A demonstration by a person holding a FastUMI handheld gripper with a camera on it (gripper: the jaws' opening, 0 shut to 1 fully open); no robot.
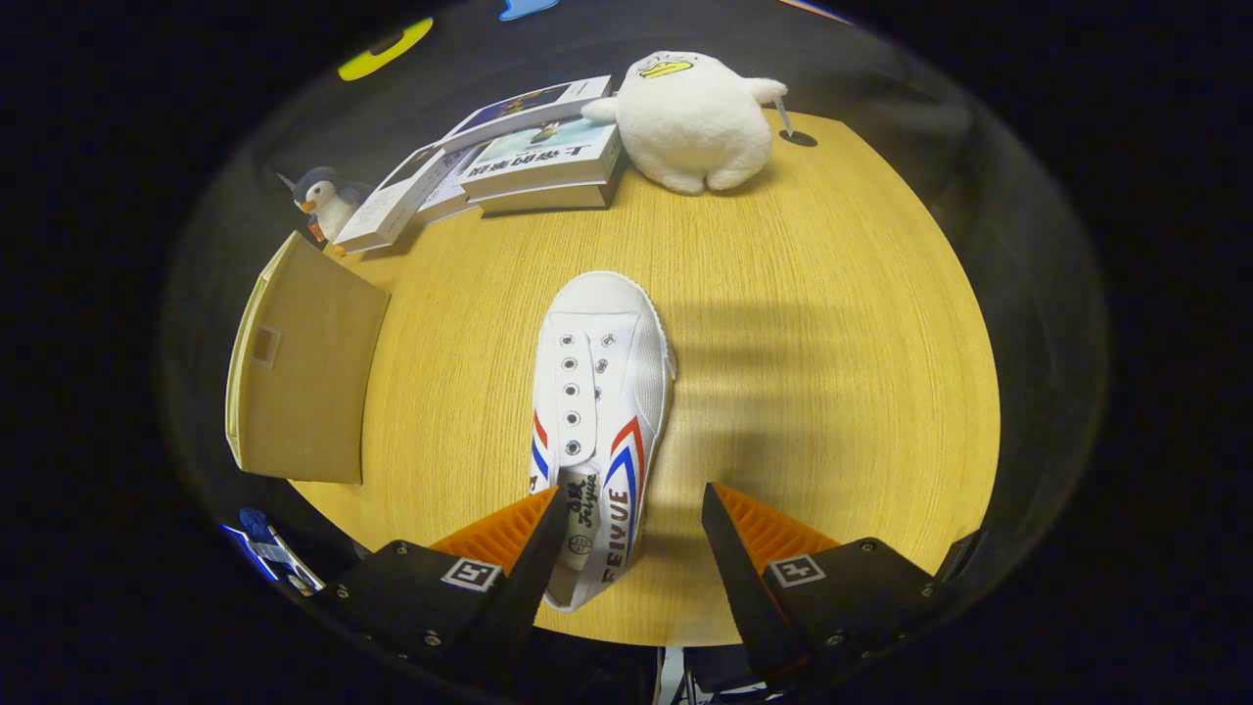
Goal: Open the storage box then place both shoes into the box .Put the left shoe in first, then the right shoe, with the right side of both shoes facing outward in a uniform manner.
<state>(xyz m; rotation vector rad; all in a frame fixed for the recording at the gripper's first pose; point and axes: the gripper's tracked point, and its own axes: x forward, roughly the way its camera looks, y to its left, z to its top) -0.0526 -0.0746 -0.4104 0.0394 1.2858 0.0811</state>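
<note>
White shoe (599, 411) lies mid-bench, toe toward the far edge, heel between the fingers. Gripper (634, 534) fingers apart, left one over the shoe's heel opening, right one clear of it. Storage box (299, 377) at bench's (832, 392) left edge. Books (509, 157) and plush duck (695, 119) along the far edge.

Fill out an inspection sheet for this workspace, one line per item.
Surface: round wooden table, light grain, shadow bands across its middle.
Job's things: one white shoe, toe pointing away, heel end between the fingers; tan storage box beside it at the table edge; cannot tell if it is open.
Clutter: stack of books at the far side; white plush duck next to them; small penguin toy behind the box.
Grippers: claw open, one finger at the shoe's heel, the other clear of it.
Cables: nothing seen.
Surroundings: dark booth wall.
</note>
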